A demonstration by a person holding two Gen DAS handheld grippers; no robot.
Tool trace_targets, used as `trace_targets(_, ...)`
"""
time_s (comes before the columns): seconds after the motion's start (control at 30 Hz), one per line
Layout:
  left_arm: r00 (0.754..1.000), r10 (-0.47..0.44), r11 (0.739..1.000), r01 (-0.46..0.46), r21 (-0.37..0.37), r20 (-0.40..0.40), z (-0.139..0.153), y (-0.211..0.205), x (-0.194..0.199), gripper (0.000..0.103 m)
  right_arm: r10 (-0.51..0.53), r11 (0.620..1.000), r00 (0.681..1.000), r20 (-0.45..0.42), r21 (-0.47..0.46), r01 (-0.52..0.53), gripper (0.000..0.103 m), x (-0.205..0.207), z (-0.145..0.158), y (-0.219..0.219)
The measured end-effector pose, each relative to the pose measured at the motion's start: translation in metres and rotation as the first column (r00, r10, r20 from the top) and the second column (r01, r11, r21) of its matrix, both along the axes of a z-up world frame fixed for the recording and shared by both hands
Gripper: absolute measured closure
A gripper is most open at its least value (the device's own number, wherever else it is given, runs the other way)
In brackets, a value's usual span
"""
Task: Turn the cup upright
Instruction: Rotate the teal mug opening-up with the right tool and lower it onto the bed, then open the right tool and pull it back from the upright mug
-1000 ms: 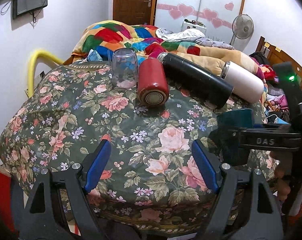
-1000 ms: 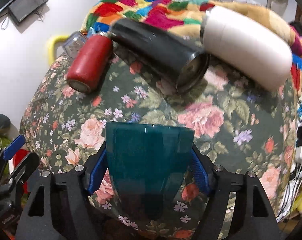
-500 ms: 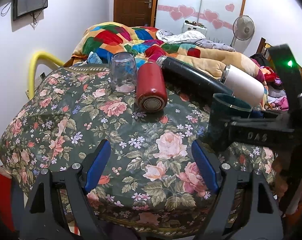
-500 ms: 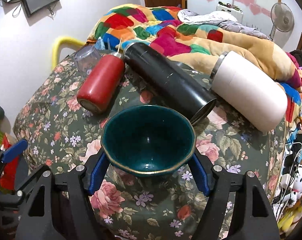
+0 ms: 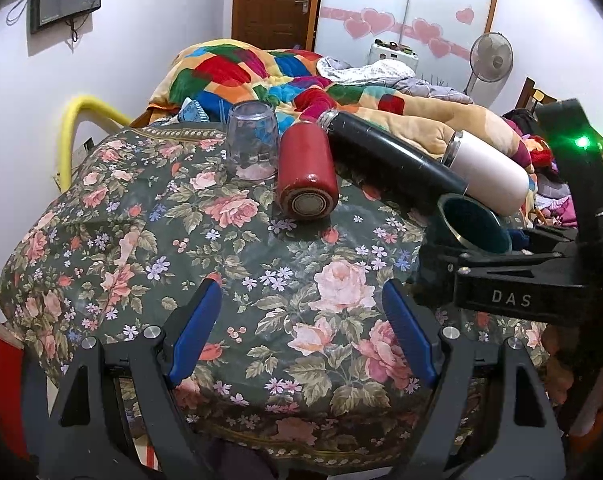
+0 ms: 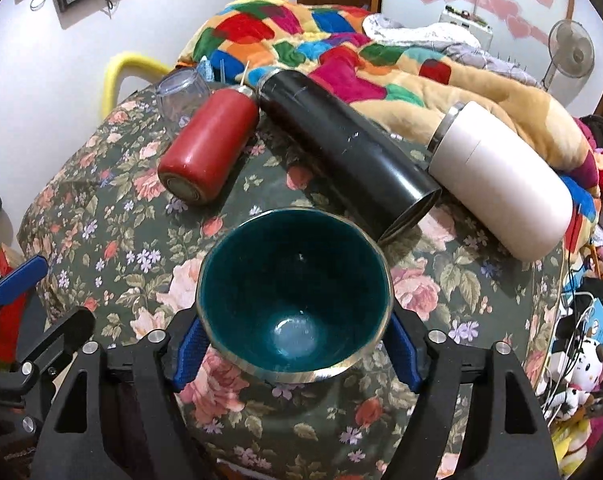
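Teal cup (image 6: 295, 300) sits low centre of the right wrist view, mouth up, clamped by the right gripper (image 6: 295, 344) at its lower wall; looks glazed, rigid, slick, likely breakable, so holding low on the sides suits it; left gripper (image 5: 301, 336) hangs agape, holding nothing, bottom centre; black flask (image 6: 349, 160) lies just beyond the rim, red bottle (image 6: 209, 148) upper left, white flask (image 6: 501, 184) right, crowding the floral tablecloth (image 6: 101, 220).
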State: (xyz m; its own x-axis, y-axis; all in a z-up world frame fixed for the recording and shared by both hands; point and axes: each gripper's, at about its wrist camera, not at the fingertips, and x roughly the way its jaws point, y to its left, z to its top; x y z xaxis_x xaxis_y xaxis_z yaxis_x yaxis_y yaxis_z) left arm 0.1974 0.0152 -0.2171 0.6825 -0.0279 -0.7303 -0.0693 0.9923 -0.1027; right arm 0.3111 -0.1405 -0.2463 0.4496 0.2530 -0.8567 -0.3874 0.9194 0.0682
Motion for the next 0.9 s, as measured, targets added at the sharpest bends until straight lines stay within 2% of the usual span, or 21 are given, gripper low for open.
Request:
trace_targets(0.27, 0.999, -0.002, 1.0, 0.002, 0.011, 0.053, 0.025, -0.005, -0.019, 0.021, 0.005, 1.0, 0.999, 0.043, 0.025, -0.006, 0.027, -0.029, 0.021, -0.008)
trace_targets(0.53, 0.989, -0.017, 1.0, 0.017, 0.006, 0.147, 0.067, -0.017, -0.042, 0.021, -0.036, 0.995, 0.98, 0.196, 0.103, 0.016, 0.027, -0.073, 0.081, -0.039)
trace_targets(0.67, 0.976, -0.034, 0.999, 0.034, 0.002, 0.216, 0.098, -0.025, -0.057, 0.021, -0.074, 0.988, 0.947, 0.314, 0.154, 0.026, 0.027, -0.103, 0.118, -0.056)
trace_targets(0.83, 0.939, -0.067, 0.997, 0.074, -0.008, 0.338, 0.143, -0.037, -0.086, 0.019, -0.147, 0.971, 0.869, 0.473, 0.235, 0.037, 0.027, -0.151, 0.166, -0.077)
trace_targets(0.9, 0.915, -0.075, 0.996, 0.086, -0.011, 0.397, 0.161, -0.041, -0.1, 0.014, -0.172, 0.965, 0.832, 0.527, 0.261, 0.034, 0.027, -0.17, 0.181, -0.082)
